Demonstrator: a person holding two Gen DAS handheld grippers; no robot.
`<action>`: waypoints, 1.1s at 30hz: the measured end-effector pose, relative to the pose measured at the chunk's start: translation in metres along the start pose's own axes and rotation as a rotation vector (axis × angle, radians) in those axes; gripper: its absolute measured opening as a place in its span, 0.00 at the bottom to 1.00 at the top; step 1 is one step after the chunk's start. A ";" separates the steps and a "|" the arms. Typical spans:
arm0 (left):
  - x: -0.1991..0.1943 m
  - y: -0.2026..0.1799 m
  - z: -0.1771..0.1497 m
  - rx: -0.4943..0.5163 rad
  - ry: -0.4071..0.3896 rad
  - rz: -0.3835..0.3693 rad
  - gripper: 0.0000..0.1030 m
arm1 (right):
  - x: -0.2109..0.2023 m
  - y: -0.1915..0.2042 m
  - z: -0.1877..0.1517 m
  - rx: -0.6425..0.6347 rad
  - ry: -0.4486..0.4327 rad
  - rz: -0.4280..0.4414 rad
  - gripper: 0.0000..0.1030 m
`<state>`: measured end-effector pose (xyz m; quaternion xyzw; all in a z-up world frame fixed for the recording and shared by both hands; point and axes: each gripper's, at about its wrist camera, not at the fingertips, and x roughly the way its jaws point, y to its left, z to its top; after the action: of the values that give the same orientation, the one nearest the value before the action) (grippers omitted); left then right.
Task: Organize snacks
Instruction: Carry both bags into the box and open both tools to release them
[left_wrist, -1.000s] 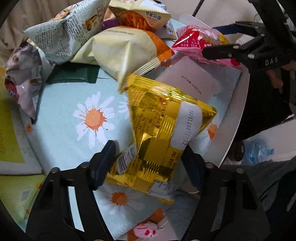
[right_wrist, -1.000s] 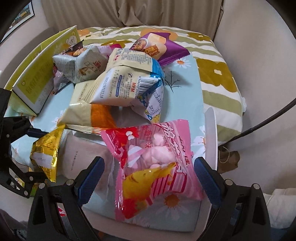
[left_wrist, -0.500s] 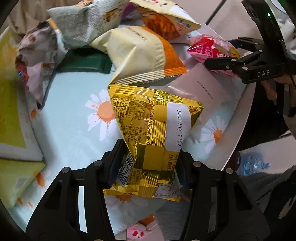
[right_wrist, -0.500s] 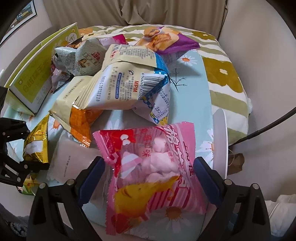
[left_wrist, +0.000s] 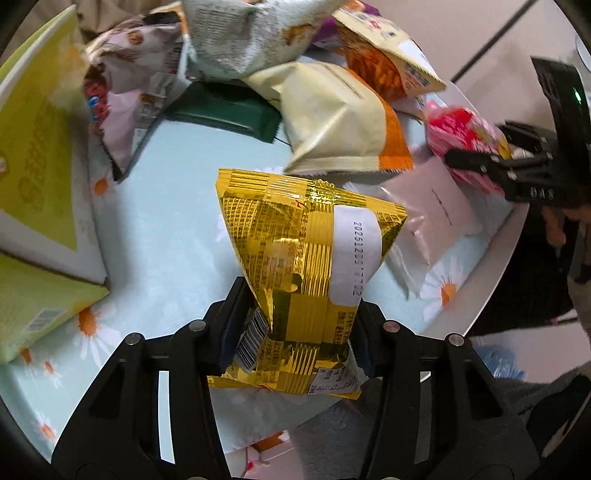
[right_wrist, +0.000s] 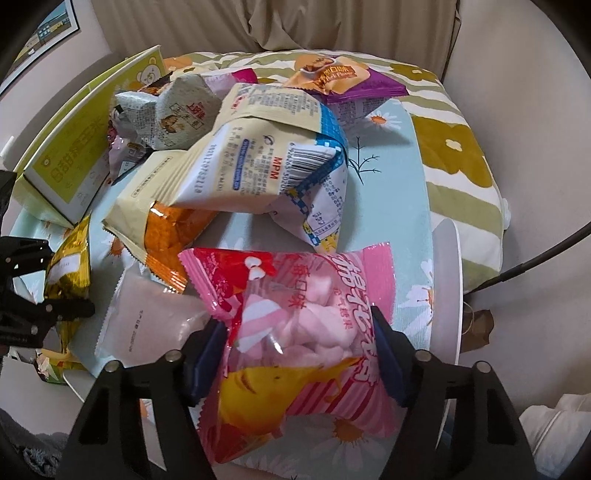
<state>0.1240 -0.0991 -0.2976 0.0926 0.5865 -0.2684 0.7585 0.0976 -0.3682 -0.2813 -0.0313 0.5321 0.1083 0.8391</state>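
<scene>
Left tool (left_wrist: 295, 325) clenched on gold packet (left_wrist: 306, 266), held over near part of desk (left_wrist: 155, 236). Right tool (right_wrist: 295, 354), jaws just closing, pads pressing pink marshmallow bag (right_wrist: 295, 317) at desk's near right edge. Progress judged early: two packets gripped, none visibly sorted; jumbled heap (right_wrist: 236, 158) remains mid-desk, beside yellow box (right_wrist: 74, 155) at left edge.

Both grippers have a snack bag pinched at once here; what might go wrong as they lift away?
The left gripper pinches the gold bag low at its narrow waist, so the puffy top may swing or slip.

The right gripper's jaws have just been closing on the pink marshmallow bag; its slick film could slide out, or lifting may drag the orange-cream bag touching it.
</scene>
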 end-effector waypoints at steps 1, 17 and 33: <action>-0.004 0.002 -0.001 -0.013 -0.007 0.006 0.44 | -0.001 0.000 -0.001 0.001 -0.003 0.001 0.63; -0.100 -0.016 0.013 -0.184 -0.194 0.058 0.44 | -0.083 0.009 0.008 -0.007 -0.119 0.026 0.63; -0.205 0.065 0.027 -0.366 -0.395 0.154 0.44 | -0.141 0.115 0.115 -0.120 -0.322 0.219 0.63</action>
<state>0.1458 0.0047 -0.1085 -0.0556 0.4573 -0.1125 0.8804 0.1171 -0.2581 -0.0978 -0.0054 0.3840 0.2341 0.8932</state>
